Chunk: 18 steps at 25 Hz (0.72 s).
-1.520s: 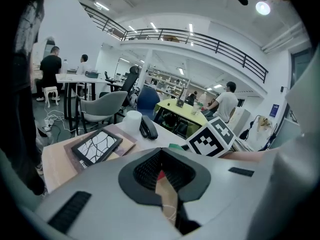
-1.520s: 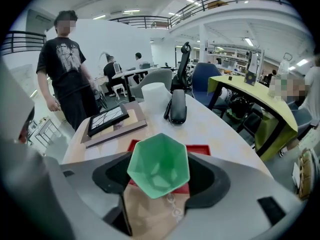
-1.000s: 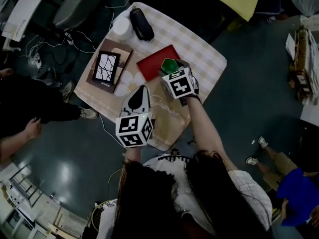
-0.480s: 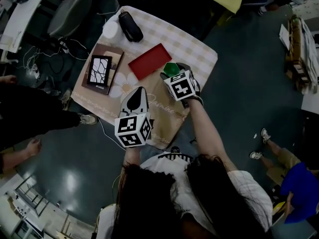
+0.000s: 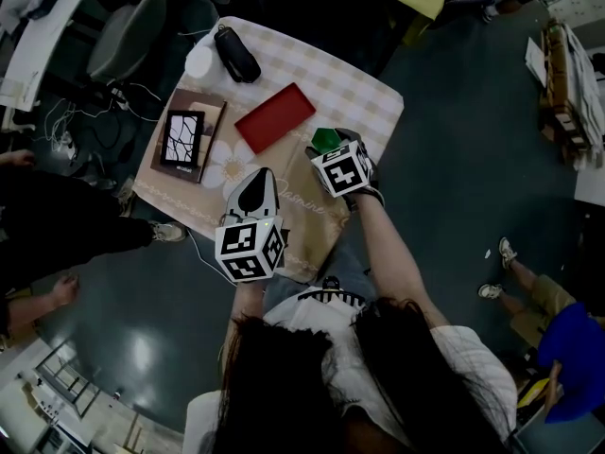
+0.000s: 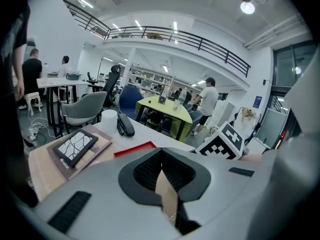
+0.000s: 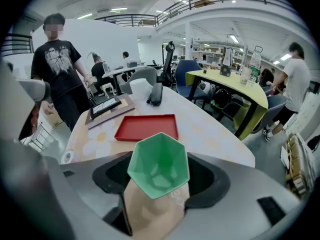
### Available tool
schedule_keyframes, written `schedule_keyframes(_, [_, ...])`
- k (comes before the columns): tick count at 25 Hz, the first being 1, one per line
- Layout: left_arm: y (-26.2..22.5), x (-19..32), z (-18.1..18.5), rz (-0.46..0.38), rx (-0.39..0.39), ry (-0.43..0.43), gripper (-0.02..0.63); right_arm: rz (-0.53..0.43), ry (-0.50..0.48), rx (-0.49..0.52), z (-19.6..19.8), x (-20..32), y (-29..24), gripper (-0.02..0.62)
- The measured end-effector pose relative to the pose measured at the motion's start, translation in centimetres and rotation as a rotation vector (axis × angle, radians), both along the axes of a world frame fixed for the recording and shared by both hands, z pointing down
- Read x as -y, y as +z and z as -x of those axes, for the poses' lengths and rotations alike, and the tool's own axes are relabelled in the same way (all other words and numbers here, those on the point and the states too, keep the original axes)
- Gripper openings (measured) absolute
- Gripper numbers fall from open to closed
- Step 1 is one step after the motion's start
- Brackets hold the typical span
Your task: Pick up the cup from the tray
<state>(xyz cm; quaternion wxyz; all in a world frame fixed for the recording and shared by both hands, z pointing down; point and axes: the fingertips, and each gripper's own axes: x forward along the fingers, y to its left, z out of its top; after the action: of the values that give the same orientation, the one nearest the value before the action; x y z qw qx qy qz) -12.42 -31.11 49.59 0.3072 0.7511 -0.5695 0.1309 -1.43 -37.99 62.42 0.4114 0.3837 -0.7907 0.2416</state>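
Observation:
A green faceted cup (image 5: 325, 139) sits between the jaws of my right gripper (image 5: 328, 146), which is shut on it. The cup is held just off the near right corner of the red tray (image 5: 274, 117), apart from it. In the right gripper view the cup (image 7: 159, 164) fills the space between the jaws, its mouth facing the camera, with the empty tray (image 7: 146, 128) beyond it. My left gripper (image 5: 257, 185) hovers over the near part of the table, its tips meeting with nothing in them; the left gripper view shows the same gripper (image 6: 161, 154) aimed toward the tray.
A framed black-and-white picture (image 5: 182, 138) lies on a brown board at the table's left. A black case (image 5: 236, 53) and a white round container (image 5: 199, 61) stand at the far corner. The checked table's edge (image 5: 397, 112) is close on the right. People stand around.
The right gripper has carried the green cup from over the tray's right end to a spot beside the tray, nearer the table's right edge. The left gripper has barely shifted.

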Motion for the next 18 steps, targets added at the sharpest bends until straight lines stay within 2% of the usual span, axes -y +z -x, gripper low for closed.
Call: schedule_keyframes(18, [0.2, -1.4, -0.1, 0.012, 0.028, -0.009, 0.005, 0.047, 0.021, -0.003, -1.8, -2.0, 2.2, 0.321])
